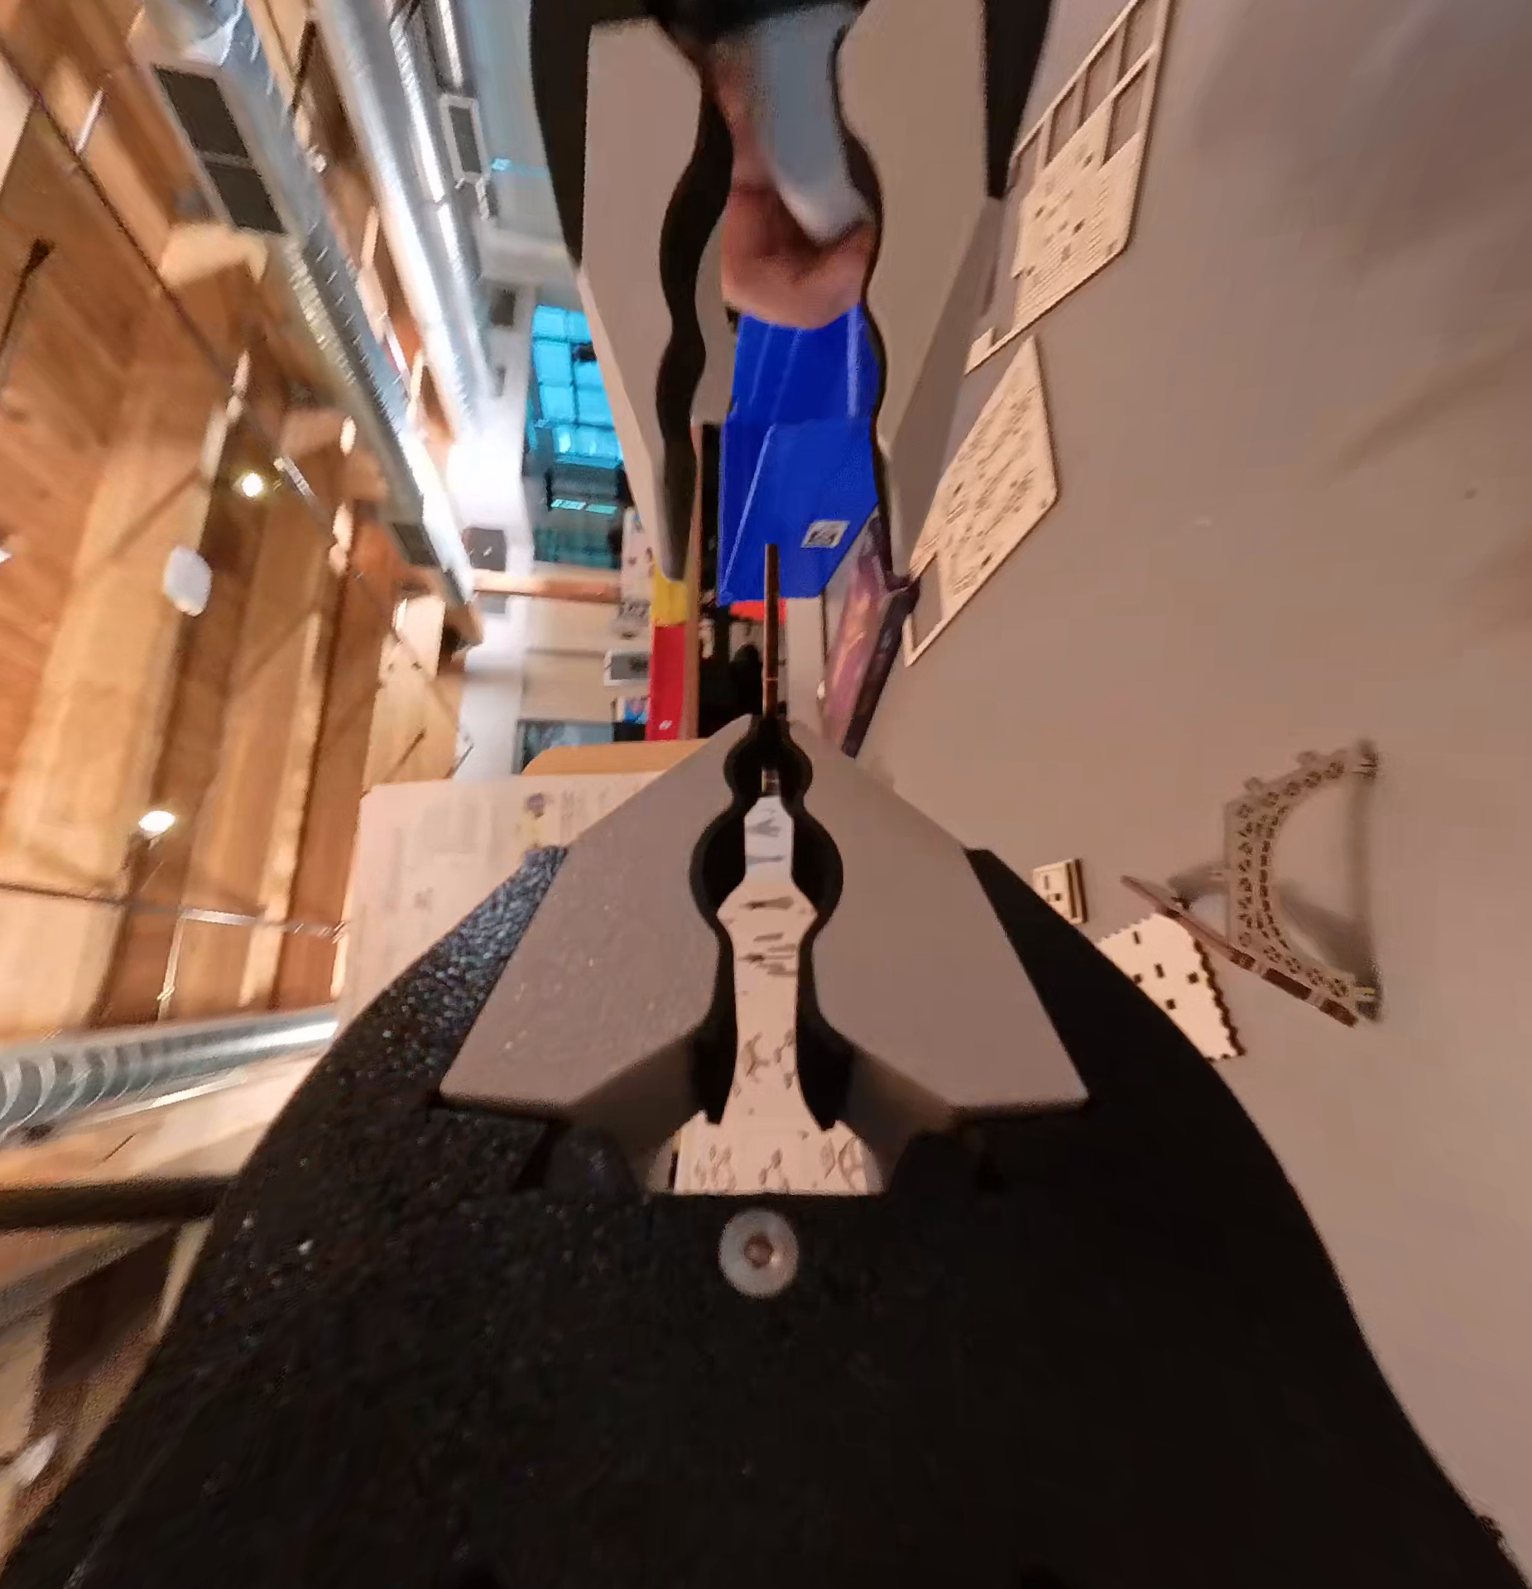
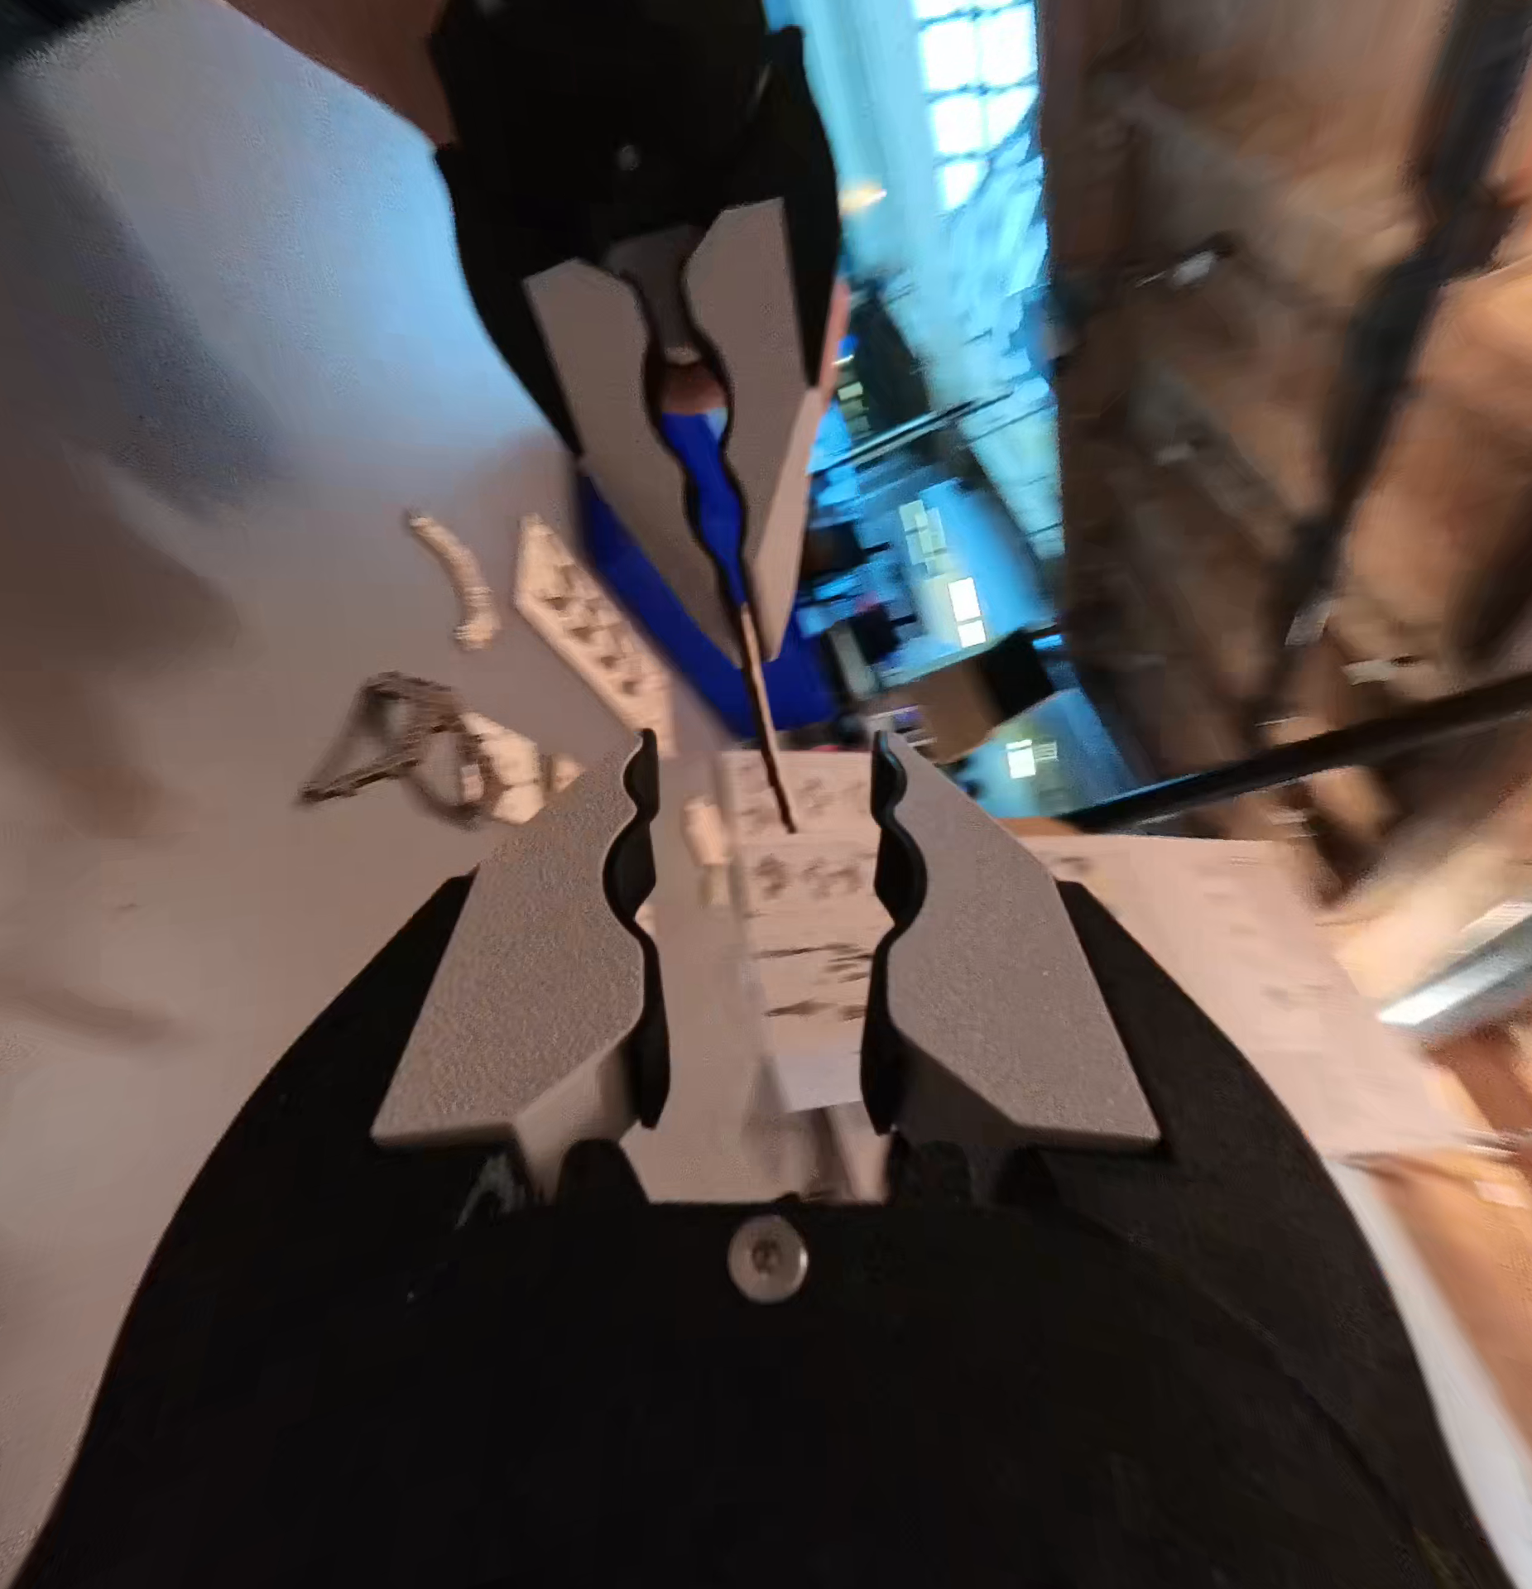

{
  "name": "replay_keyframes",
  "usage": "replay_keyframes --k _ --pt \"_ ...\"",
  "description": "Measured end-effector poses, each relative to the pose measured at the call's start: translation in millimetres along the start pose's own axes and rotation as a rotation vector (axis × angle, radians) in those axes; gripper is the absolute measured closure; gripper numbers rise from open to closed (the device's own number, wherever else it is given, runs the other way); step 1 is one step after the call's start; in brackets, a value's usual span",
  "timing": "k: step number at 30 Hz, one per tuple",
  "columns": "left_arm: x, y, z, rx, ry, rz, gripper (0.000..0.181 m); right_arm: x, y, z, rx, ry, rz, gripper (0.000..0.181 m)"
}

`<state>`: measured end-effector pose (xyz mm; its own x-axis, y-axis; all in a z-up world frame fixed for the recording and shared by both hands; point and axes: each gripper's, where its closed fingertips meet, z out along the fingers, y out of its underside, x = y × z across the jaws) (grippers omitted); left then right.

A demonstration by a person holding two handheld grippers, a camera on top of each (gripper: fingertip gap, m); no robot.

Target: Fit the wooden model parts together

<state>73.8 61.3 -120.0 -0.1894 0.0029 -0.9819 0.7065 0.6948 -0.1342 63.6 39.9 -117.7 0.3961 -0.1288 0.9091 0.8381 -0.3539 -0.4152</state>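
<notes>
Between the tools: thin wooden strip (image 1: 771, 628) seen edge-on, raised above the bench (image 1: 1261, 602), one end nipped at the tip of the left tool (image 1: 769, 731).
Left tool: pressed together on the strip; held out toward the other tool, probably to offer the free end for a handover or a joint.
Right tool (image 2: 762, 757): spread, empty, fingers either side of the strip's free end without touching; likely lining up to take it.
Half-built model (image 1: 1278, 911): arched lattice piece with leg, resting on the bench well apart from both tools, likely awaiting the strip.
Loose flat part (image 1: 1166, 989): just beside the model, lying flat.
Punched sheets (image 1: 994, 499): laid flat farther along the bench, kept within reach.
Blue bin (image 1: 796, 456): beyond the strip.
Instruction sheet (image 2: 814, 911): printed diagrams, too blurred to read.
Brands, labels: small sticker on the bin, illegible; nothing readable.
</notes>
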Motion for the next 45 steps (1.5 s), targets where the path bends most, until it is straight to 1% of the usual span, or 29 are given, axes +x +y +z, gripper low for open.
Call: replay_keyframes --k 2,5,8,9,11,12,13,15,16,18,19,20,21,23,25,26,28,29,31,34,38,40,41,45 --pt "6.7 -0.5 1.6 0.040 0.064 0.016 0.181 -10.1 6.3 3.0 -0.034 -0.150 0.097 0.141" --pt "12.5 0.1 4.9 0.072 0.126 0.026 0.181 -12.5 5.6 5.4 -0.040 -0.232 0.120 0.151" --pt "14.7 -2.7 7.0 0.111 0.154 -0.042 0.181 -20.2 9.0 9.1 -0.073 -0.273 0.054 0.169" --pt "16.6 -2.5 7.5 0.116 0.173 -0.082 0.181 -21.1 10.7 11.1 -0.083 -0.264 0.045 0.178" --pt "18.4 0.6 8.9 0.117 0.195 -0.185 0.181 -16.0 13.5 14.2 -0.092 -0.198 0.049 0.181" --pt "21.3 3.3 9.1 0.106 0.223 -0.266 0.178 -16.9 14.0 14.8 -0.085 -0.187 0.084 0.181" --pt "23.8 9.3 9.1 0.071 0.251 -0.356 0.168 -21.4 15.1 15.3 -0.078 -0.206 0.181 0.181" --pt "22.9 18.6 8.5 0.006 0.268 -0.572 0.161 -26.5 22.1 16.4 -0.052 -0.225 0.497 0.181" --pt "24.9 18.7 7.3 -0.014 0.301 -0.710 0.161 -29.8 26.1 15.4 -0.027 -0.249 0.684 0.181" --pt "30.0 22.6 6.0 -0.106 0.364 -0.998 0.161 -40.3 35.3 12.5 -0.001 -0.345 1.053 0.181" --pt "34.6 27.1 5.6 -0.171 0.384 -1.111 0.161 -40.5 46.4 13.0 -0.014 -0.327 1.190 0.181" --pt "41.4 31.3 4.7 -0.238 0.411 -1.191 0.161 -41.9 57.9 12.9 -0.031 -0.306 1.312 0.181" --pt "48.1 35.8 4.1 -0.304 0.430 -1.236 0.162 -44.7 64.9 12.3 -0.035 -0.319 1.417 0.181" --pt "59.9 45.4 3.7 -0.419 0.445 -1.261 0.162 -44.8 75.6 11.4 -0.036 -0.319 1.576 0.181" --pt "66.8 52.7 5.3 -0.505 0.443 -1.285 0.162 -42.6 82.6 9.3 -0.033 -0.310 1.655 0.181" --pt "70.4 52.3 6.0 -0.530 0.463 -1.304 0.162 -43.0 86.6 8.4 -0.043 -0.300 1.692 0.181" --pt "76.2 50.0 8.9 -0.559 0.502 -1.340 0.161 -44.2 85.9 6.6 -0.018 -0.336 1.762 0.181" --pt "79.2 49.2 10.7 -0.569 0.519 -1.350 0.161 -43.2 88.6 6.4 -0.011 -0.321 1.792 0.181" --pt "86.9 47.1 12.8 -0.592 0.563 -1.361 0.163 -42.0 83.5 4.2 0.042 -0.368 1.848 0.181" --pt "101.9 49.0 10.3 -0.670 0.628 -1.329 0.164 -35.7 75.7 0.7 0.134 -0.410 1.919 0.181" --pt "110.7 46.3 8.1 -0.703 0.671 -1.294 0.167 -26.6 64.0 -5.3 0.254 -0.481 1.987 0.181" --pt "115.0 49.9 6.3 -0.728 0.681 -1.273 0.176 -22.3 60.5 -7.8 0.298 -0.498 2.005 0.181" --pt "116.4 50.5 6.0 -0.729 0.687 -1.273 0.180 -20.0 59.1 -8.8 0.319 -0.502 2.017 0.181" --pt "118.6 49.7 4.9 -0.701 0.703 -1.267 0.181 -14.0 51.8 -12.1 0.385 -0.528 2.043 0.181"
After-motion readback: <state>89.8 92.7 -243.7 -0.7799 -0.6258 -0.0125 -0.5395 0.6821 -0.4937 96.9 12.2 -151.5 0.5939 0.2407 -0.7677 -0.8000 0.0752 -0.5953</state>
